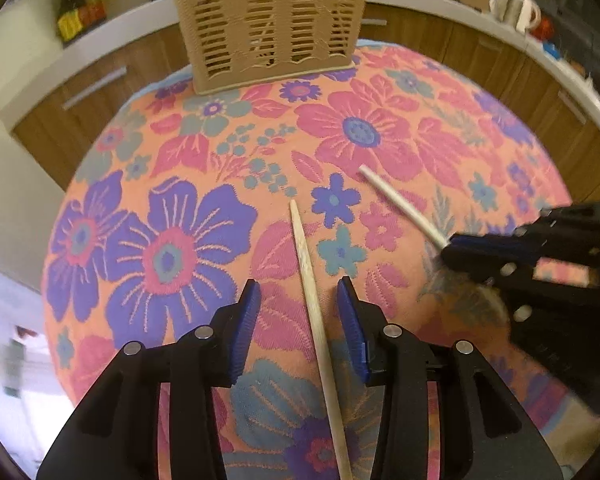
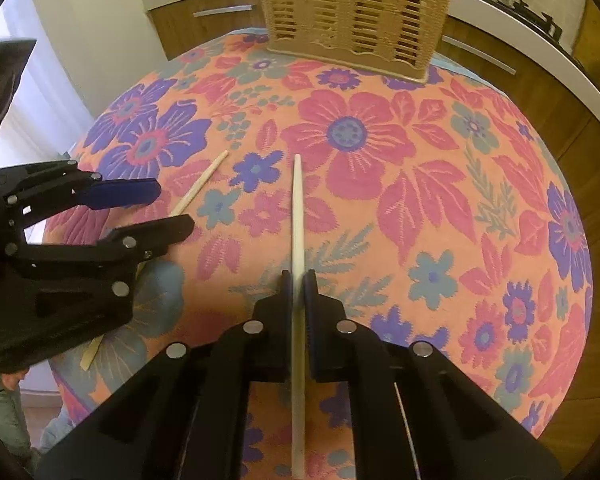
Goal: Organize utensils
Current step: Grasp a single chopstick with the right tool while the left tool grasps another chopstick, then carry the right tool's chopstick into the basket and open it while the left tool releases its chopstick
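In the left wrist view, the left gripper (image 1: 299, 298) is seen with its jaws apart, and a wooden chopstick (image 1: 305, 264) lies on the flowered cloth (image 1: 380, 136) between the blue pads (image 1: 249, 312), touched by neither. Its pointed tip runs ahead of the claw toward the slatted basket (image 1: 268, 20) at the far edge. A light, stiff, smooth stick is judged; a grip near mid-length should keep it from pivoting.

In the right wrist view, the right gripper (image 2: 298, 284) is clamped on a white chopstick (image 2: 297, 200), which extends straight ahead of the jaws and back beneath them. Being thin and slick, it may be expected to swing if held loosely. The basket stands well ahead.
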Tool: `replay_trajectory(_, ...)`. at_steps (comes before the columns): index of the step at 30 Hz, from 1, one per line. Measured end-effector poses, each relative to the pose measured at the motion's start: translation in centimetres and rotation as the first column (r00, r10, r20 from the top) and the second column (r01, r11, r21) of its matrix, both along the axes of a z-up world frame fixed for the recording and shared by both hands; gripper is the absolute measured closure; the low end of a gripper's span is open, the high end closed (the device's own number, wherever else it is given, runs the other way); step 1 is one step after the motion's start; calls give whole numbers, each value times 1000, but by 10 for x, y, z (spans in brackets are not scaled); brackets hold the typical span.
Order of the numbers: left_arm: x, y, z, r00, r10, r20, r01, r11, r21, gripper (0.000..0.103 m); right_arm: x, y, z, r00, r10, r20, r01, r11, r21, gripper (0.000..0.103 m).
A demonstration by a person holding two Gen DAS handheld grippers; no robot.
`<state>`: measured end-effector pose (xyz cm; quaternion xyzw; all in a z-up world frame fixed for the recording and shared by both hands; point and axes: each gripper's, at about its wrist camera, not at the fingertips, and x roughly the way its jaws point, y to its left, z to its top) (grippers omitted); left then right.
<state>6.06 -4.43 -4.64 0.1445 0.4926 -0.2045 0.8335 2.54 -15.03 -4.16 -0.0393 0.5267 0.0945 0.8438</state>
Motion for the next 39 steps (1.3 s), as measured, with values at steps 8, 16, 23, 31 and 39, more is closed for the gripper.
replay_trajectory(8,-4,-4,1,999,3,37,-3,1000,13,99,-5,-30,-1,999,-41,-29,42,999,18,99)
replay_trajectory(16,9,21,6,999,28,-42,-33,992,-123,98,10,-32,4,998,-22,-50,25,997,71,98)
replay_trajectory(23,13,19,5,998,-2,-60,-4,996,-88,79,32,-25,4,997,-3,-77,7,998,56,76)
replay_trajectory(31,12,1,1,999,-29,-23,29,999,16,90,41,-17,-2,996,8,-84,-10,1000,-19,90)
replay_trajectory(39,9,10,18,997,35,68,-27,994,-110,99,34,-22,19,999,43,7,-43,999,13,99)
